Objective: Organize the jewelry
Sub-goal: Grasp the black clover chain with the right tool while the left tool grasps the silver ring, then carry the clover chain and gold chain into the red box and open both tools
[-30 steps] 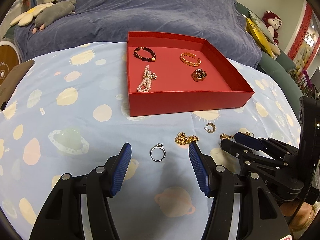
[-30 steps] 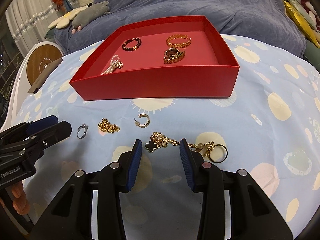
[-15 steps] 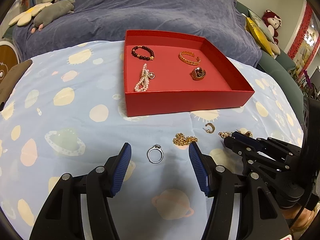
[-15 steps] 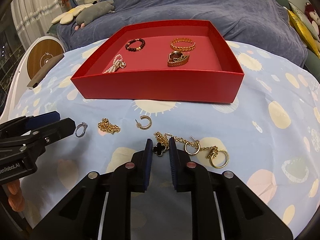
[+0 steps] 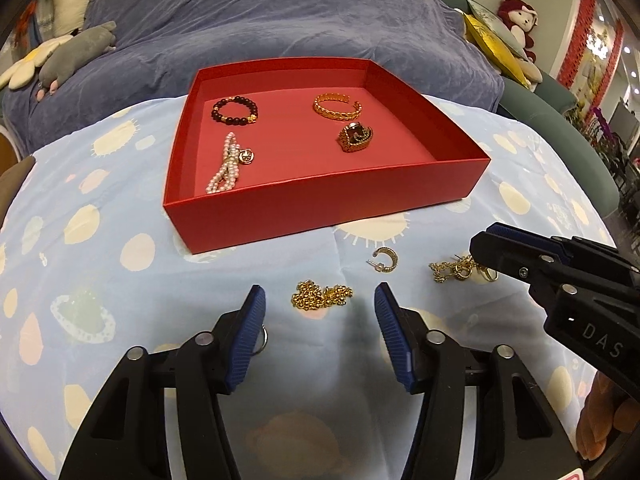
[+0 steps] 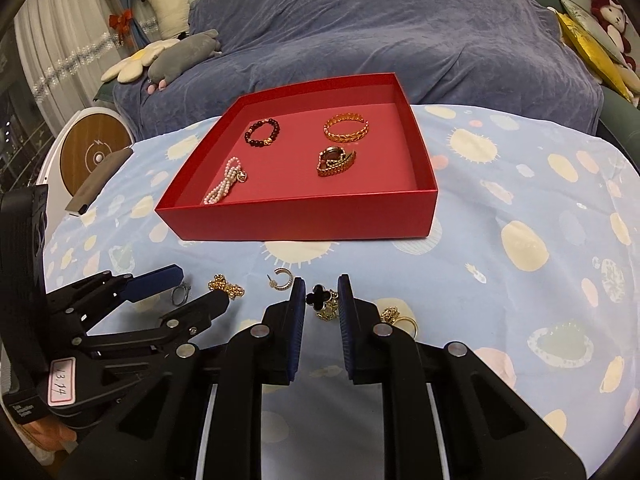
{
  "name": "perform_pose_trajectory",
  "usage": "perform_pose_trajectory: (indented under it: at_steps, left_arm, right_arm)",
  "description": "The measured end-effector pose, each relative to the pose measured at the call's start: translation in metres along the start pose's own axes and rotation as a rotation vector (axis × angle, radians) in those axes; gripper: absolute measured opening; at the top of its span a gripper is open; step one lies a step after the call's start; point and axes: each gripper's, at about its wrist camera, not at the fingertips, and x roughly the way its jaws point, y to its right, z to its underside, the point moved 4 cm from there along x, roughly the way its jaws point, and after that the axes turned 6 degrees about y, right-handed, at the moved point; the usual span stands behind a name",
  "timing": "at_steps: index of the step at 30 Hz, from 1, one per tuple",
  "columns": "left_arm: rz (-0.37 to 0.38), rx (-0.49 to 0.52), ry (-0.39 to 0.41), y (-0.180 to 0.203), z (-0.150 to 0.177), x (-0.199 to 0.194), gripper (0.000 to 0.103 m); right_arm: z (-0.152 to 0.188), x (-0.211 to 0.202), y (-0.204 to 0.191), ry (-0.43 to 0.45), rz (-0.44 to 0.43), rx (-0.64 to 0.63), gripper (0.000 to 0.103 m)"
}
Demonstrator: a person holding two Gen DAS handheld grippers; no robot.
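The red box (image 6: 304, 220) sits open on the cloth, holding a dark bead bracelet (image 6: 263, 133), a gold cuff (image 6: 346, 128), a pearl strand (image 6: 225, 186) and a gold watch (image 6: 335, 161), all well apart; in front lie a silver ring (image 6: 181, 293), a small gold chain (image 5: 322, 295) and a hoop earring (image 5: 385, 259); the gold necklace with a black clover (image 6: 320, 295) hangs between closed gripper pads.

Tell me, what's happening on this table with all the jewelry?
A person is sorting jewelry into a red cardboard box, holding a gripper in each hand. The right gripper has clamped a gold chain necklace with a black clover pendant. The left gripper, whose jaws have just been narrowing, brackets a small bunched gold chain without touching it. Four pieces already lie in the box.
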Motion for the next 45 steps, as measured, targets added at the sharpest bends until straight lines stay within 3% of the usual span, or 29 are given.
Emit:
perform_pose_trajectory:
  at_steps: [7, 11, 12, 20, 26, 37, 45]
  left_arm:
    - [-0.012, 0.057, -0.012, 0.011, 0.006, 0.013, 0.015]
    - [-0.004, 0.05, -0.006, 0.011, 0.005, 0.012, 0.01]
    - [-0.005, 0.054, 0.003, 0.011, 0.004, 0.01, 0.005]
    - [0.049, 0.011, 0.022, 0.008, -0.007, -0.005, 0.005]
    - [0.074, -0.038, 0.089, -0.002, -0.03, -0.028, 0.005]
    - [0.072, -0.117, 0.218, -0.025, -0.081, -0.067, 0.002]
    - [0.089, -0.146, 0.293, -0.03, -0.129, -0.078, 0.002]
  right_arm:
    - [0.0, -0.003, 0.006, 0.001, 0.002, 0.013, 0.016]
    - [-0.001, -0.003, 0.009, 0.005, 0.004, 0.02, 0.016]
    - [-0.001, -0.004, 0.009, 0.007, 0.004, 0.02, 0.016]
    - [-0.011, -0.013, 0.009, 0.038, 0.0, 0.031, 0.016]
    - [-0.032, -0.025, 0.006, 0.093, -0.01, 0.042, 0.016]
    - [-0.091, -0.05, -0.012, 0.219, -0.045, 0.057, 0.016]
    - [-0.148, -0.061, -0.014, 0.318, -0.072, 0.135, 0.016]
